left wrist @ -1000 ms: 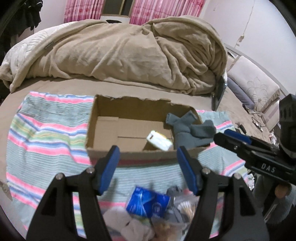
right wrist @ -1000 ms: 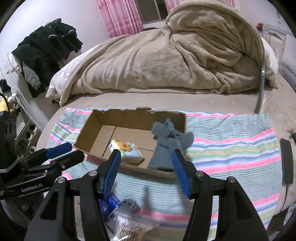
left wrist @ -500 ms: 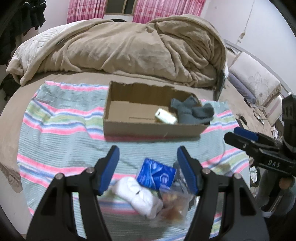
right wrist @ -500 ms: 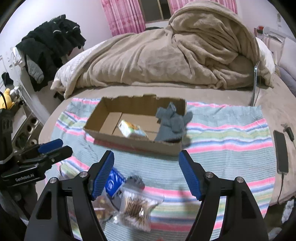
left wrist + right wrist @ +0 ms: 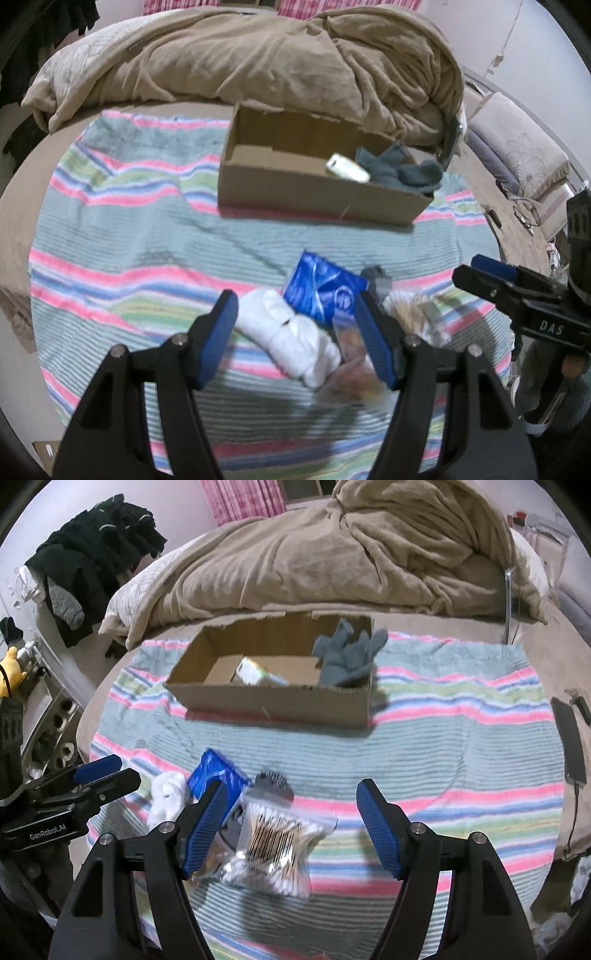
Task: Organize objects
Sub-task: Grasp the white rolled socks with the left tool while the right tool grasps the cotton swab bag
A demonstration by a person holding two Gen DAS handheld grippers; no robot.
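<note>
An open cardboard box [image 5: 314,192] [image 5: 273,698] sits on the striped blanket, holding grey socks [image 5: 399,170] [image 5: 347,653] and a small white packet [image 5: 347,168] [image 5: 255,672]. Nearer me lies a pile: a white sock roll [image 5: 295,339] [image 5: 168,799], a blue packet [image 5: 321,288] [image 5: 214,775], a clear bag of cotton swabs [image 5: 277,842] [image 5: 413,317] and a dark grey item [image 5: 273,781]. My left gripper [image 5: 299,332] is open above the white sock roll. My right gripper [image 5: 291,819] is open above the swab bag.
A rumpled beige duvet [image 5: 258,59] fills the bed behind the box. A striped blanket [image 5: 443,746] covers the bed front. A phone [image 5: 569,742] lies at the right edge. Dark clothes [image 5: 96,554] hang at the left.
Both grippers have pulled back from the box and now hang over the pile at the blanket's near edge. The right gripper's jaws have spread wider.
</note>
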